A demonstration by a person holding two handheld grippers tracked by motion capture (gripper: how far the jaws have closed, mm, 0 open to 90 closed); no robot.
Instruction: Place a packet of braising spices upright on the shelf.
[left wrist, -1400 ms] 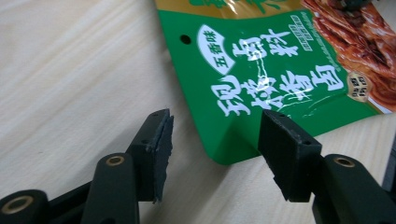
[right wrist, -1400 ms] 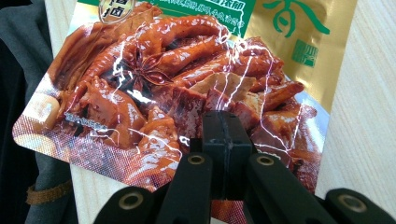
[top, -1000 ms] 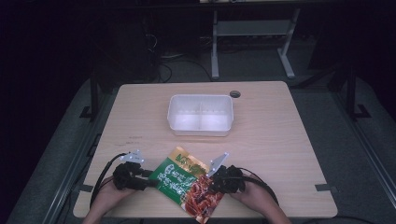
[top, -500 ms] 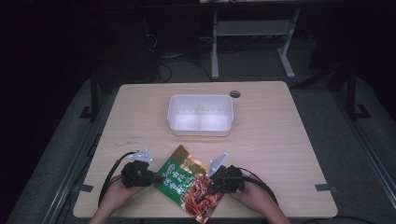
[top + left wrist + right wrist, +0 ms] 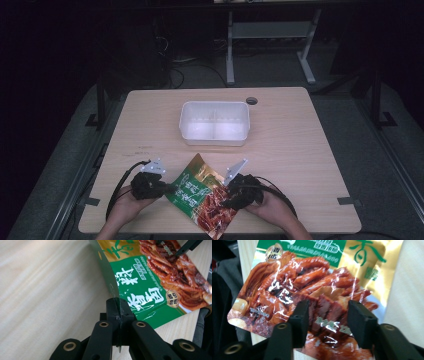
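You've got print on one thing: the snack pouch (image 5: 150, 287), held at its edge by the left gripper (image 5: 119, 315).

In the left gripper view, big white Chinese chars run across the pouch's green panel; approx. "香", the rest too skewed to read for sure. A small white block of fine print sits above them, too small to read. A round gold seal (image 5: 173, 300) w/ tiny chars sits at the green panel's edge, unreadable.

In the right gripper view, the pouch (image 5: 312, 290) shows a green "香" (image 5: 367, 250) on its gold part, a green strip of small white print, and another round seal (image 5: 274, 251), both illegible.
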